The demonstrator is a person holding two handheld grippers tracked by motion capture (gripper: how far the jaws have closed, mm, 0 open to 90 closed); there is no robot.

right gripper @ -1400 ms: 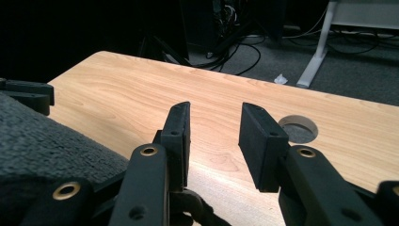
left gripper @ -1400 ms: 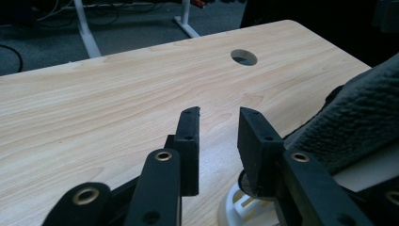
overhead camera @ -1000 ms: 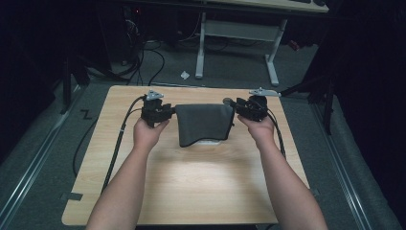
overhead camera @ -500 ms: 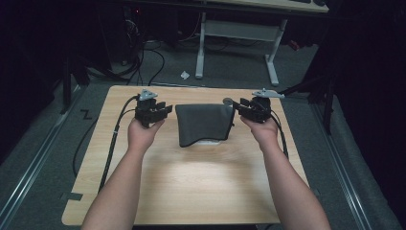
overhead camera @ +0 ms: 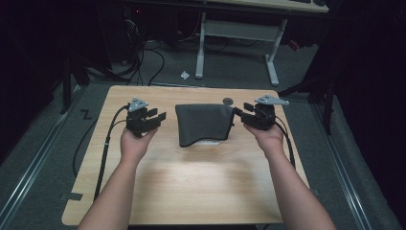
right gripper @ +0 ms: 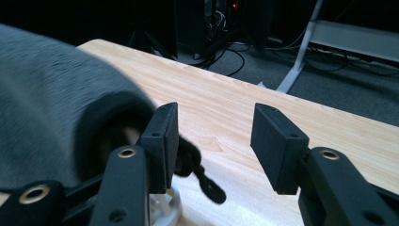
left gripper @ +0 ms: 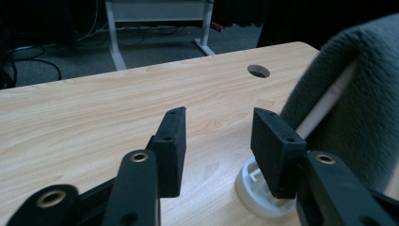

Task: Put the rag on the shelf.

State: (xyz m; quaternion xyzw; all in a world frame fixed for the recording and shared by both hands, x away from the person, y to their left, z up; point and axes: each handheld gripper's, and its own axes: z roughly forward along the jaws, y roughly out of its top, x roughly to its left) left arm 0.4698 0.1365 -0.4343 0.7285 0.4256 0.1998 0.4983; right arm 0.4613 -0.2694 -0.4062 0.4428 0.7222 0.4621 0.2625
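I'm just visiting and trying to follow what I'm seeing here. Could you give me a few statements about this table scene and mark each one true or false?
1. A dark grey cloth hangs over a white stand on the wooden table. True.
2. The left tongs clamp the cloth. False: they are open, beside it, gripping nothing.
3. The right tongs are open. True.
4. The table has a round hole near its far edge. True.
5. The cloth lies on the floor. False: it is draped on the stand.
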